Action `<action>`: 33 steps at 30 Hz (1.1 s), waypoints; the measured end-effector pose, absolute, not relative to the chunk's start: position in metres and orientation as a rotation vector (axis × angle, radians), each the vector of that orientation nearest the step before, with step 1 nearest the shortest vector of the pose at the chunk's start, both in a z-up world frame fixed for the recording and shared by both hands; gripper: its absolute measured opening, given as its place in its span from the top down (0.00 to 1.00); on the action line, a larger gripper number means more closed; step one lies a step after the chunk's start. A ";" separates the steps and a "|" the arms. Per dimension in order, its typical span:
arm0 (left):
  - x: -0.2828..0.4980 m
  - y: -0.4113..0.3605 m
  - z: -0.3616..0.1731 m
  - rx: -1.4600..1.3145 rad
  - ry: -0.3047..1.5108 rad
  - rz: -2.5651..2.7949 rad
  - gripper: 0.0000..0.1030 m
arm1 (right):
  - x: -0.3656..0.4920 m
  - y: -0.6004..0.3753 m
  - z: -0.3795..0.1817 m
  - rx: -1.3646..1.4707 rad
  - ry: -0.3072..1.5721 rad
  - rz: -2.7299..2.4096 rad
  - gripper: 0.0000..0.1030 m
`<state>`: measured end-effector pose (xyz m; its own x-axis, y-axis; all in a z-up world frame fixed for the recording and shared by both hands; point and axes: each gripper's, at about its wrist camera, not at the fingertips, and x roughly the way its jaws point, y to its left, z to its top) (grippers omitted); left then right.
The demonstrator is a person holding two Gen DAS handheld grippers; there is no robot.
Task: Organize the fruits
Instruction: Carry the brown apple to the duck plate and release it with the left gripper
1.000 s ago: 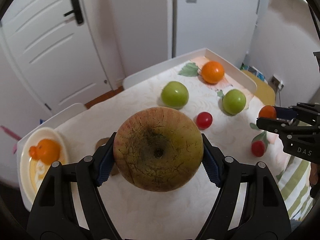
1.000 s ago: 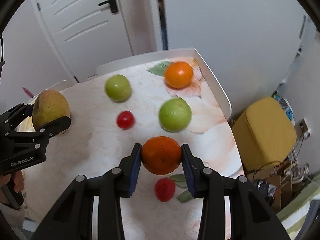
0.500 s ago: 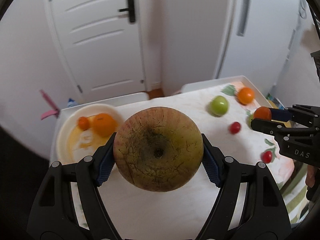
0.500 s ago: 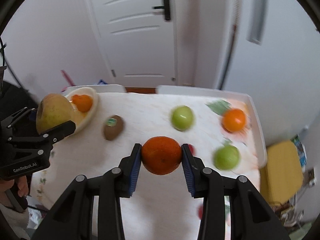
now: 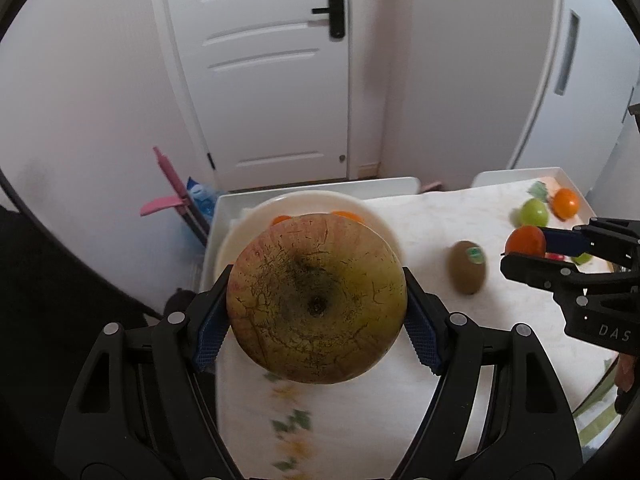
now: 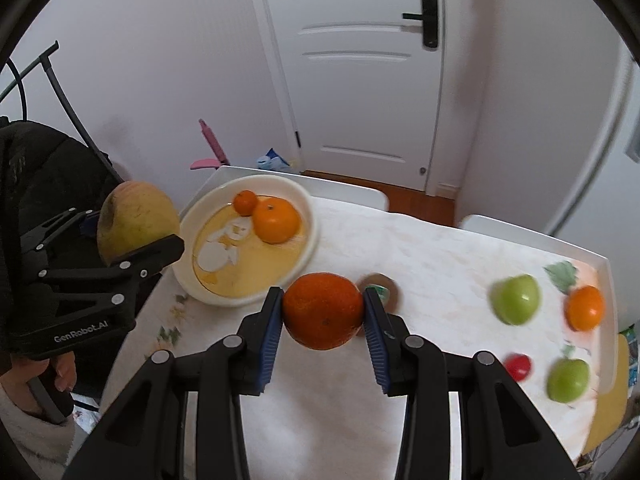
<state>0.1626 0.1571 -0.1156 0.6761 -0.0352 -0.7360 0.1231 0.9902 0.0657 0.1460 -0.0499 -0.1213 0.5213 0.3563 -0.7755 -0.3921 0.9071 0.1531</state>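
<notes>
My left tool holds a big apple by its sides, over the near edge of the plate; I judge it goes there next. The apple skin is yellow-green, rough, with fine brown cracks. My right tool grips a round, glossy orange above the counter, just beside the plate. The plate is cream and shallow, and already carries two oranges. A fuzzy kiwi, green apples and a small red fruit lie loose on the counter.
</notes>
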 end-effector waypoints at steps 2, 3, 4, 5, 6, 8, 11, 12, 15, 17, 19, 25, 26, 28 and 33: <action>0.174 0.172 -0.124 0.106 0.834 -0.088 0.22 | 0.154 -0.036 -0.126 -0.042 0.926 0.454 0.65; 0.180 0.178 -0.128 0.101 0.840 -0.087 0.22 | 0.156 -0.030 -0.129 -0.040 0.930 0.455 0.65; 0.184 0.180 -0.132 0.098 0.844 -0.085 0.22 | 0.161 -0.023 -0.132 -0.037 0.935 0.456 0.65; 0.191 0.186 -0.138 0.094 0.851 -0.081 0.22 | 0.165 -0.018 -0.136 -0.035 0.939 0.457 0.65; 0.196 0.189 -0.142 0.092 0.857 -0.076 0.22 | 0.168 -0.013 -0.140 -0.032 0.945 0.458 0.65; 0.207 0.196 -0.152 0.082 0.867 -0.070 0.22 | 0.176 -0.002 -0.147 -0.026 0.958 0.463 0.65; 0.220 0.203 -0.166 0.081 0.878 -0.074 0.22 | 0.186 0.009 -0.155 -0.038 0.970 0.473 0.65; 0.223 0.204 -0.170 0.088 0.881 -0.073 0.22 | 0.189 0.013 -0.157 -0.043 0.973 0.476 0.65; 0.230 0.204 -0.182 0.109 0.890 -0.070 0.22 | 0.198 0.018 -0.164 -0.042 0.989 0.488 0.65; 0.235 0.203 -0.189 0.116 0.896 -0.067 0.22 | 0.204 0.018 -0.171 -0.037 0.997 0.496 0.65; 0.239 0.203 -0.195 0.122 0.904 -0.058 0.21 | 0.207 0.017 -0.175 -0.032 0.997 0.505 0.65; 0.252 0.199 -0.208 0.160 0.919 -0.054 0.21 | 0.215 0.016 -0.178 -0.040 0.994 0.512 0.65; 0.253 0.199 -0.210 0.169 0.918 -0.053 0.21 | 0.216 0.014 -0.179 -0.038 0.996 0.514 0.65; 0.255 0.198 -0.212 0.174 0.917 -0.058 0.21 | 0.218 0.012 -0.180 -0.037 0.998 0.513 0.65; 0.257 0.196 -0.217 0.174 0.933 -0.063 0.21 | 0.220 0.008 -0.181 -0.037 1.008 0.512 0.65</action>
